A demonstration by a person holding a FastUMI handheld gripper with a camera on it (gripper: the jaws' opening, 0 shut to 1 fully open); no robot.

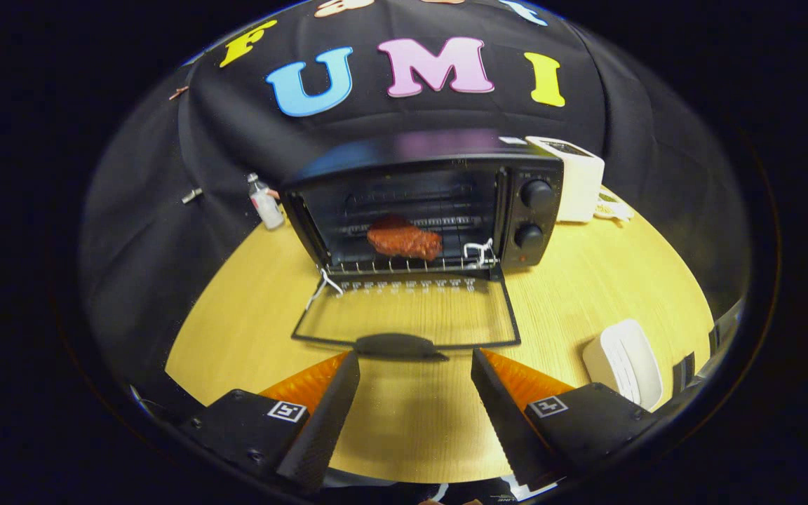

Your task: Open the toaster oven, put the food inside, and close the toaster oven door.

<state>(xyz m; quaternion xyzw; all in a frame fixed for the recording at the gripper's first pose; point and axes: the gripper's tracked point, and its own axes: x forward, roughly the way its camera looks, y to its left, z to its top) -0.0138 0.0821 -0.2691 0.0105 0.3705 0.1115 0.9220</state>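
Black oven, red-brown meat, pale wood table

You see a black toaster oven (439,203) with black knobs (537,193), its glass door (407,315) framed in black, and a reddish-brown piece of meat (404,240) on the silvery wire rack (404,265). The table (586,280) is light yellow wood grain. A white appliance (576,179), a white dish (621,361) and a clear, white-labelled bottle (264,203) stand around.

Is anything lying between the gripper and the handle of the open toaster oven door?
Nothing visible. The open gripper sits just short of the dark handle on the folded-down glass door of the black toaster oven, with bare wooden table between. The reddish-brown meat lies on the rack inside.
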